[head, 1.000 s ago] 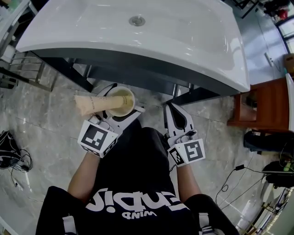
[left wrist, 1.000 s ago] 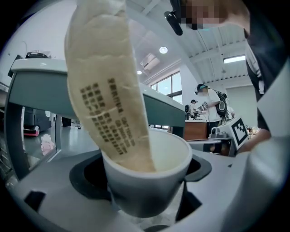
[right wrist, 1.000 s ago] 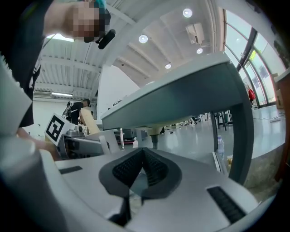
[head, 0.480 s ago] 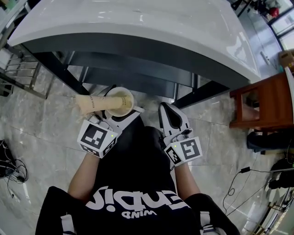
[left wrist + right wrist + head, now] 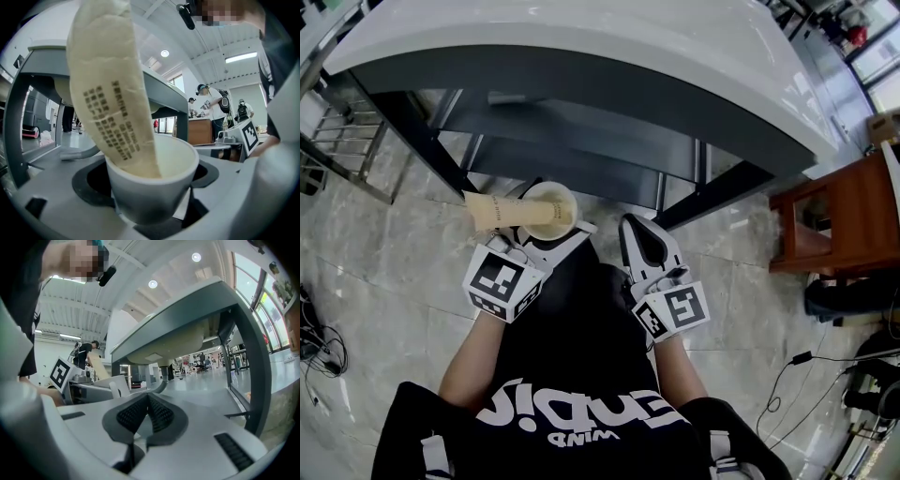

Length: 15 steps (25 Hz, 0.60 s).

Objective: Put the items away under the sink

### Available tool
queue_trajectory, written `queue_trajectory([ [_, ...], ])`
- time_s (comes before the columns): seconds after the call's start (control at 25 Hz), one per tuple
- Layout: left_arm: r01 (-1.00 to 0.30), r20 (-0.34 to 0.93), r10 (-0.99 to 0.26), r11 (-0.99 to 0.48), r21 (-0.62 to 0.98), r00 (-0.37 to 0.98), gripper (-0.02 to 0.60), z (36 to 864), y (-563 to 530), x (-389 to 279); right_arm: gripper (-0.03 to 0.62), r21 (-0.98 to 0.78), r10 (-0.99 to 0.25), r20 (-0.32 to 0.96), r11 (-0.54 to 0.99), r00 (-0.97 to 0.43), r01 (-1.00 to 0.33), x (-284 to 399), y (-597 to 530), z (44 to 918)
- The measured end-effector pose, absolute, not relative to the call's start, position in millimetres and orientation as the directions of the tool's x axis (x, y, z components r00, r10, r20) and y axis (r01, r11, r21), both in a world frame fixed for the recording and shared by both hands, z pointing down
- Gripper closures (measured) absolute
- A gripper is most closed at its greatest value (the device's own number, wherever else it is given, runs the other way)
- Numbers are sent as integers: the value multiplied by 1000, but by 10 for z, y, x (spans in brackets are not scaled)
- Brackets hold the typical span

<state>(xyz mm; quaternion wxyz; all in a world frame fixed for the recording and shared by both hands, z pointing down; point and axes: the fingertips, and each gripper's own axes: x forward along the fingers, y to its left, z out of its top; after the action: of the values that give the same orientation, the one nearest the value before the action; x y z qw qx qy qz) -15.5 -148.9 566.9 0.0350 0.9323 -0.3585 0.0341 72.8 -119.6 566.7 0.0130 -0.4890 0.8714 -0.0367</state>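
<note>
Grey marbled tiles cover the floor [image 5: 384, 262]. A white sink [image 5: 581, 47] on a dark frame [image 5: 581, 141] stands ahead, a brown wooden cabinet [image 5: 853, 202] to its right, black cables [image 5: 800, 358] trailing nearby. Round ceiling lights [image 5: 153, 284] glow overhead.

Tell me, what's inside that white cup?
A beige tube with dark print leans in the white cup, poking out past its rim. The tube's lower end and the cup's bottom are covered.

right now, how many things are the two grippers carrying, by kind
white cup: 1, clamped in the left gripper
beige printed tube: 1, leaning inside the white cup
held by the right gripper: 0, jaws together on nothing
total: 2
</note>
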Motion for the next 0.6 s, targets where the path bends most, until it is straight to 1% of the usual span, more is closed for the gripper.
queue_trajectory([
  [0.6, -682, 108, -676, -731, 30, 729, 109, 5846, -1718, -12, 576, -85, -857, 4, 513, -515, -854, 835, -1303, 5665],
])
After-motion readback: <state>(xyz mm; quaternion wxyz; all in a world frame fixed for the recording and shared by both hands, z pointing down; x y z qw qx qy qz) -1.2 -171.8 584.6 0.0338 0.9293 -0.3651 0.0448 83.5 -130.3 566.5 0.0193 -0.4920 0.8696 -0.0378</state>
